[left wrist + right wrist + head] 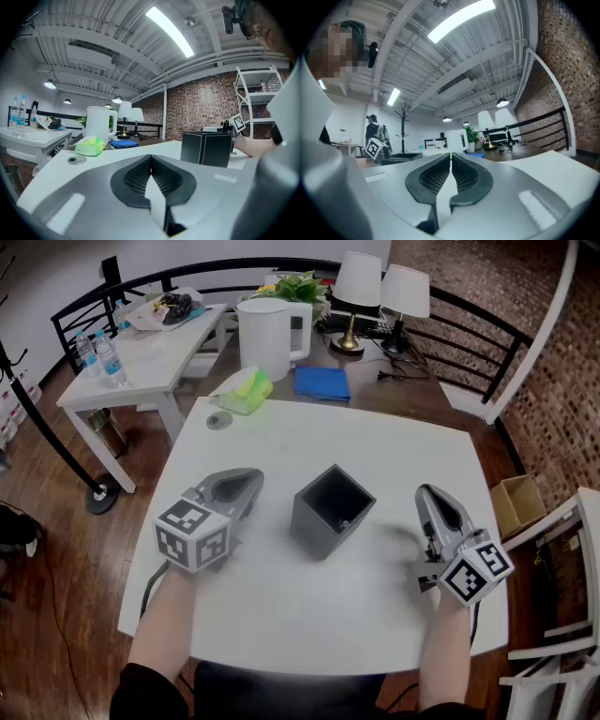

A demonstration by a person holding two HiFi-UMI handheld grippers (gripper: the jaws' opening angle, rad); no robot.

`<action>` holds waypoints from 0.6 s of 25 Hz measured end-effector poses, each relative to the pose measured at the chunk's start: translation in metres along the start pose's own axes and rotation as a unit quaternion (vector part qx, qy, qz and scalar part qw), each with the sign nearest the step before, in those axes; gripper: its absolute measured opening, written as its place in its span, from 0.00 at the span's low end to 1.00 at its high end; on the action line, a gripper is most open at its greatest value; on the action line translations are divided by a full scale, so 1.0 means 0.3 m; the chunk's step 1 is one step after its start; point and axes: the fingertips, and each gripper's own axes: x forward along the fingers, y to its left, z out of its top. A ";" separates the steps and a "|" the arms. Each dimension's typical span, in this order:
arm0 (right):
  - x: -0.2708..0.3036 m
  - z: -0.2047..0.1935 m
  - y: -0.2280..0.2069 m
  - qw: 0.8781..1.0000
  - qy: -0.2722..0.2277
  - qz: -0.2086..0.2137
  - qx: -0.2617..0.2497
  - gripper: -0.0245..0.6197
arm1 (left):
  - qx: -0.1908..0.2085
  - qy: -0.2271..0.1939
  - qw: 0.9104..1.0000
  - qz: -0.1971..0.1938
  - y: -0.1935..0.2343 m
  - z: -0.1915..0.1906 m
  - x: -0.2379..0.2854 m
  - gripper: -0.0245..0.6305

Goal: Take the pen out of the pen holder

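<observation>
In the middle of the white table [281,442] stands the dark square pen holder [317,521], its mouth open straight upward, and I have one gripper on either side of it. My left gripper [251,486] lies to its left and my right gripper [427,495] to its right. Both point away from me along the tabletop, roughly level, so each runs past the holder's side walls and neither aims at it. In the left gripper view my jaws [151,157] are pressed together with nothing between them, and the holder [206,149] stands off to the right of their line. In the right gripper view the jaws [450,154] are likewise closed on nothing, and the holder [396,157] sits low at the left. I cannot make the pen out for certain. From above, only a pale speck [344,521] shows down inside, near the wall on my right-hand side. Nothing sticks up past the rim. I judge the pen to be sunk inside, standing or leaning upright, so its long axis runs crosswise to my level fingers. Both tips are near the holder and about equally so. If the speck is the pen, my right side has the shorter reach, though it must first rise over the rim, tip downward and part its jaws.
</observation>
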 end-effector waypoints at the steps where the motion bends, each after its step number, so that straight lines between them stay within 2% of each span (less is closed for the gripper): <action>1: -0.002 0.047 0.050 1.000 -0.013 0.016 -0.015 0.08 | 0.003 0.002 1.000 -0.002 0.003 0.003 -0.002 0.04; 4: -0.002 0.141 0.199 0.996 -0.040 0.076 -0.033 0.14 | 0.007 0.006 1.000 -0.005 0.008 0.006 -0.007 0.04; 9: 0.020 0.125 0.406 0.981 -0.023 0.192 -0.023 0.24 | 0.007 0.006 1.000 -0.004 0.010 0.004 -0.005 0.04; 12: 0.051 0.073 0.493 0.973 0.005 0.226 -0.041 0.25 | 0.007 0.005 1.000 -0.005 0.011 0.009 -0.003 0.04; 15: 0.076 0.015 0.530 0.971 0.030 0.231 -0.053 0.25 | 0.007 0.007 1.000 -0.005 0.011 0.008 -0.005 0.04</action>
